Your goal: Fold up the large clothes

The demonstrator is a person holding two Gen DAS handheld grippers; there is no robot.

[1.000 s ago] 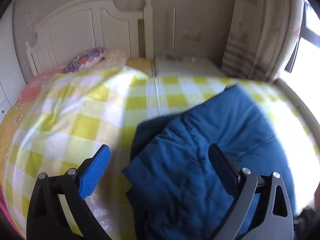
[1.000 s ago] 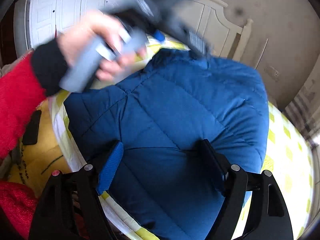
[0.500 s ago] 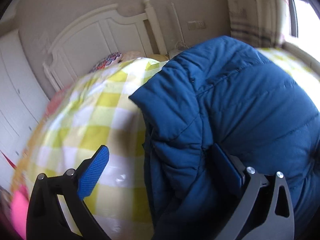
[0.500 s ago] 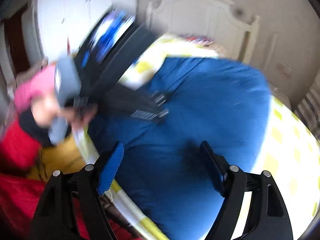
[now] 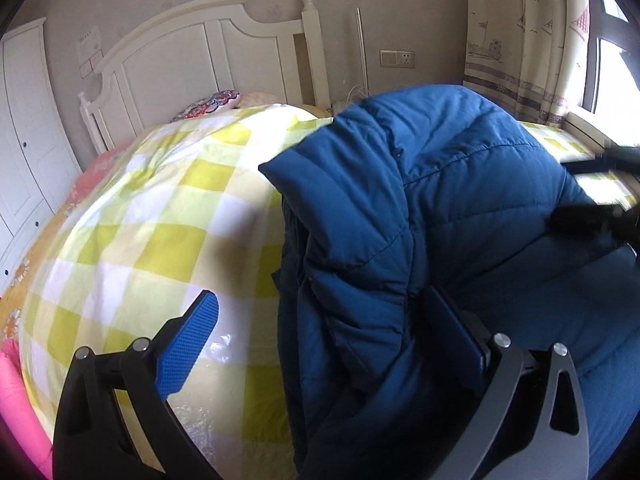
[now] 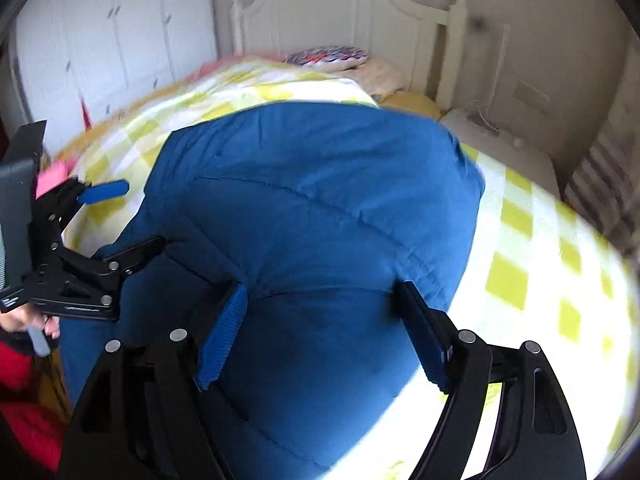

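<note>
Far left, white wardrobe doors [image 5: 24, 152] and a white headboard [image 5: 192, 56]. Below, yellow-checked quilt [image 5: 152, 232] covering the bed. Left gripper [image 5: 320, 328] spread wide, its blue-padded finger [image 5: 188, 340] over bare quilt, the other finger tucked against a fold of the blue puffer jacket [image 5: 440, 208], nothing clamped. Jacket bunched on the quilt, right of centre. Right gripper [image 6: 320, 336] also wide apart, hovering over the jacket's padded panel, gripping nothing. Far right, curtain [image 5: 520, 40] beside the window.
</note>
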